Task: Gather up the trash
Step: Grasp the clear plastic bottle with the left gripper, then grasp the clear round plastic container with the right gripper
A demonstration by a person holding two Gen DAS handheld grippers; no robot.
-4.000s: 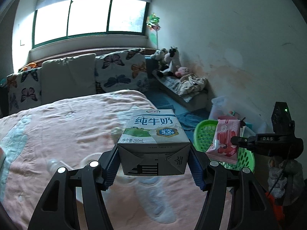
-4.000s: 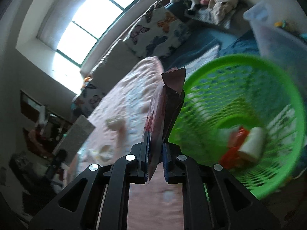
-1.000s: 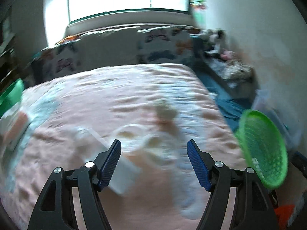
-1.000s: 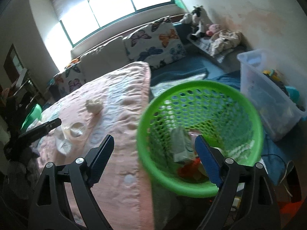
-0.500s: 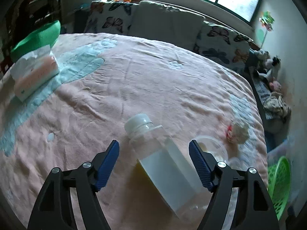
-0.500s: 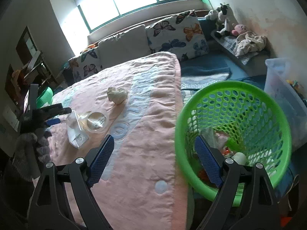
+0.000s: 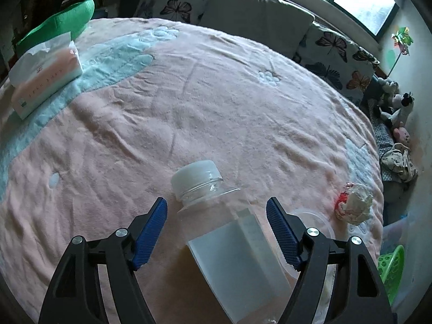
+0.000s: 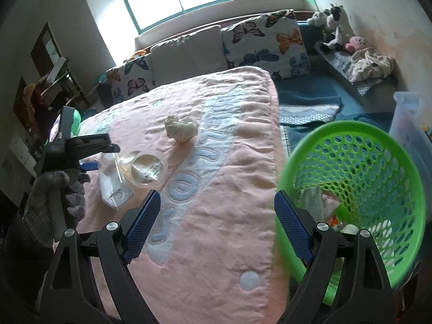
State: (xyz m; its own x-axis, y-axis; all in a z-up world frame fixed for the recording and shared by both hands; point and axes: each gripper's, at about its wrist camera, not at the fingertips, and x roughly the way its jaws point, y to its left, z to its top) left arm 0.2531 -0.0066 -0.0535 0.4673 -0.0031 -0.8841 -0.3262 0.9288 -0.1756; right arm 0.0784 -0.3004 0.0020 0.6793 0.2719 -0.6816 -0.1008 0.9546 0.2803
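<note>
Bottle (image 7: 232, 232): clear plastic, white cap, lying on its side on the pink blanket (image 7: 189, 102); its long axis runs from your left gripper away across the bed, cap end farthest from you and tipped slightly left, base nearest the camera.
Position of bottle: between the blue pads of your left gripper (image 7: 216, 216), touching neither.
Left gripper: jaws wide apart, straddling the bottle's shoulder, nothing held.
Plastic cup (image 8: 148, 168): clear, on its side just beside the bottle, mouth turned toward the right wrist camera; it looks empty.
Crumpled wrapper (image 7: 353, 206): whitish with a red patch, on the blanket near the cup, apart from it.
Right gripper (image 8: 217, 225): jaws wide apart, nothing between them, over the blanket's edge.
Green basket (image 8: 378, 145): perforated, beside the bed to your right; it holds several pieces of trash, too hidden to identify.
Gloved hand (image 8: 51, 202): yours, carrying the left gripper.
Tissue pack (image 7: 46, 75): at the bed's far left.
</note>
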